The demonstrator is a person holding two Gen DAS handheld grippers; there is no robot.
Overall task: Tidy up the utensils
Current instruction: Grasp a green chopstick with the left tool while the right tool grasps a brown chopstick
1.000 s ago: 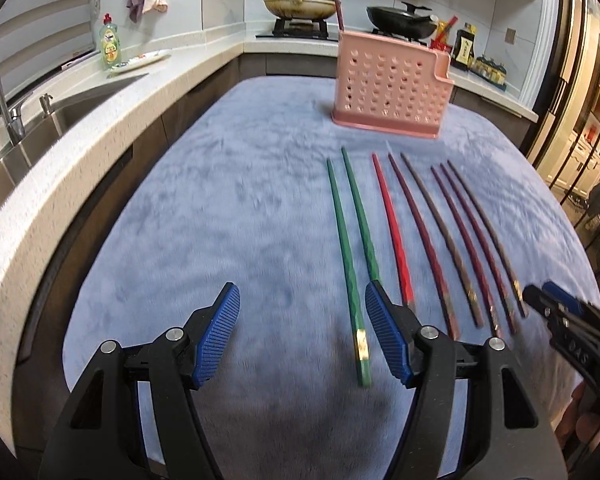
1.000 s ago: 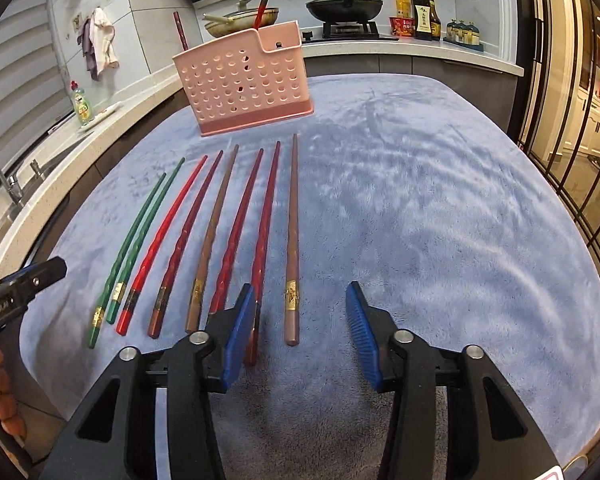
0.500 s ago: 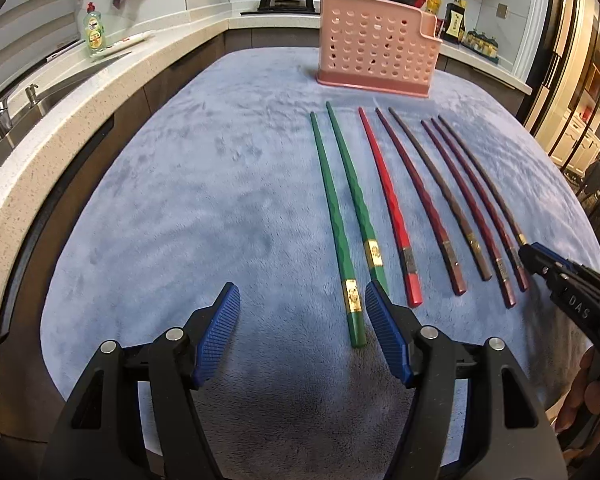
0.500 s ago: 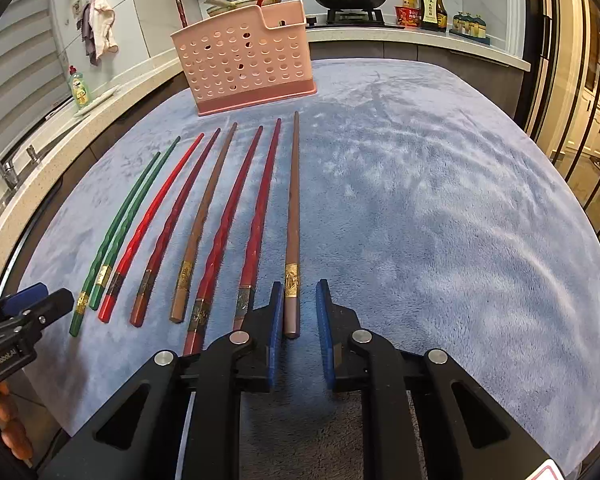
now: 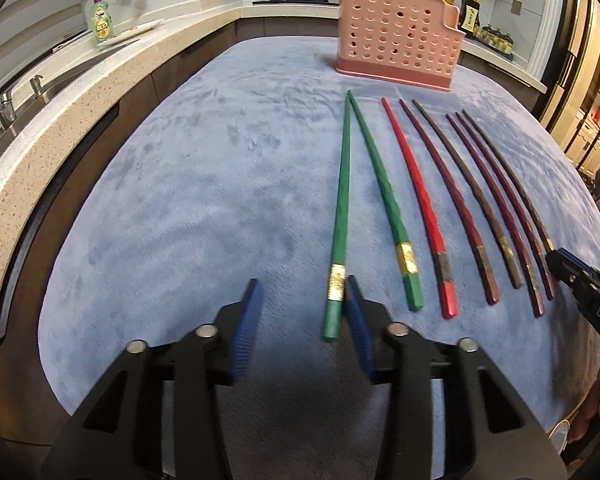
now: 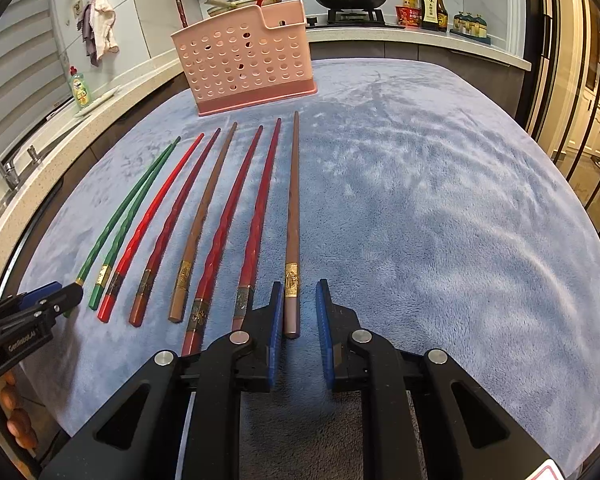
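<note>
Straddling: right gripper (image 6: 298,320), jaws spread either side of the brown chopstick (image 6: 293,216), seemingly not touching.
Left gripper (image 5: 300,320): spread beside the green chopstick (image 5: 340,216).

My right gripper (image 6: 298,312) is open around the brown chopstick (image 6: 293,216), low in the middle of the frame.

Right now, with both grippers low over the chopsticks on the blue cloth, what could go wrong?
1. The right gripper straddles the brown chopstick with the gold band, jaws not yet closed; the dark red chopstick lies close beside its left finger and may get nudged.
2. The left gripper is open, and the leftmost green chopstick lies against its right finger, so closing may push it sideways.
3. Both grips would sit near the thick ends, so the chopsticks may tilt.
</note>
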